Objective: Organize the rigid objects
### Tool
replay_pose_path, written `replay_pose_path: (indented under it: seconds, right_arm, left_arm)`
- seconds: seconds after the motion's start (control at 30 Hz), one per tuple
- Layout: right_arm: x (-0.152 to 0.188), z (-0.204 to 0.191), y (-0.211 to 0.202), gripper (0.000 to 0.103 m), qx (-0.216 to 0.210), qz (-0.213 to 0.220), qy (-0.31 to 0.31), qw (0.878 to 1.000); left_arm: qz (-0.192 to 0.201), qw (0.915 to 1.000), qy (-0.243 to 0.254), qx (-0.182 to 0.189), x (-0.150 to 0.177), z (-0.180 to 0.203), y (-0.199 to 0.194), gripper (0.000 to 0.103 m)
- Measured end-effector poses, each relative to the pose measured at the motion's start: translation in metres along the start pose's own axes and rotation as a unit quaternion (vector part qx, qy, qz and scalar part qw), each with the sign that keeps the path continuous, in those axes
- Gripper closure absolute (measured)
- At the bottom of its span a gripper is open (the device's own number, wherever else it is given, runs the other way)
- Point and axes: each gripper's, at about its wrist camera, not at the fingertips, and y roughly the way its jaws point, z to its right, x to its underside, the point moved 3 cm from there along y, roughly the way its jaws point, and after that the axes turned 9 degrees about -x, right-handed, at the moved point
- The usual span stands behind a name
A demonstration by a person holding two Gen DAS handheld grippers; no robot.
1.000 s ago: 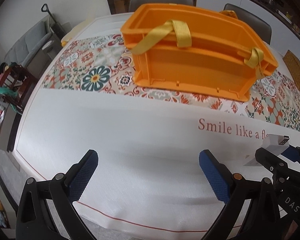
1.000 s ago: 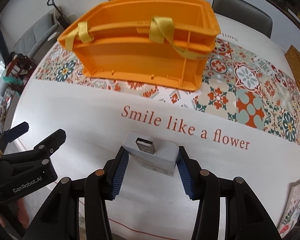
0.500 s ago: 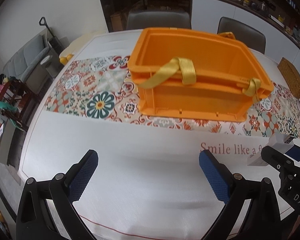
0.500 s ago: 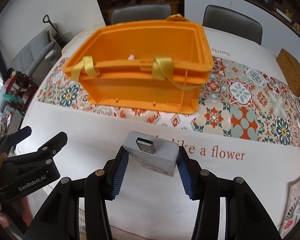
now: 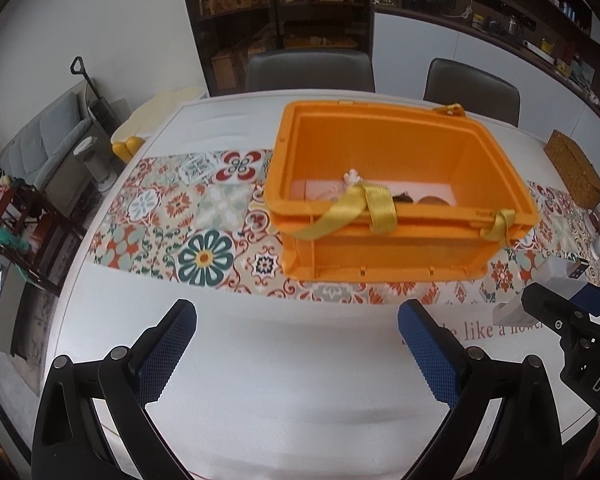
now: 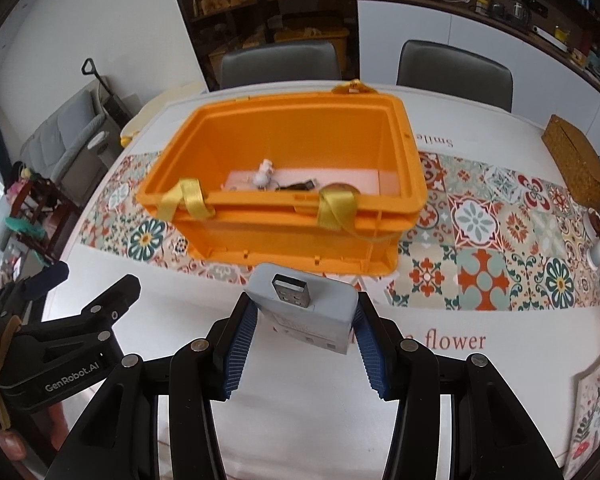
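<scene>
Both grippers are rising; right gripper (image 6: pixel 304 336) jaws clamping adapter (image 6: pixel 306 312), left gripper (image 5: pixel 296 356) jaws apart. Keep clearing crate (image 6: pixel 380 208) rim at 12 o'clock.

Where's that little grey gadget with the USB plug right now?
The grey USB device is clamped between the right gripper's fingers, held above the white tablecloth just in front of the orange crate; in the left wrist view it sits at far right.

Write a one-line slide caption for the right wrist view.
Right gripper holds a grey USB adapter above the table, short of the orange crate.
</scene>
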Motion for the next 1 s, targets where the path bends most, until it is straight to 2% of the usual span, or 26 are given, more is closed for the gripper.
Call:
replay_pose_path:
  seconds: [0.6, 1.0]
  right_arm:
    - [-0.055, -0.02, -0.013, 0.054, 0.001, 0.06, -0.013, 0.998]
    - [-0.093, -0.018, 0.002, 0.054, 0.001, 0.066, -0.015, 0.998]
  left_arm:
    - [0.05, 0.9987, 0.01, 0.009, -0.054, -0.01, -0.007, 0.0]
    - [0.059, 0.9981, 0.005, 0.014, -0.09, -0.008, 0.006, 0.0]
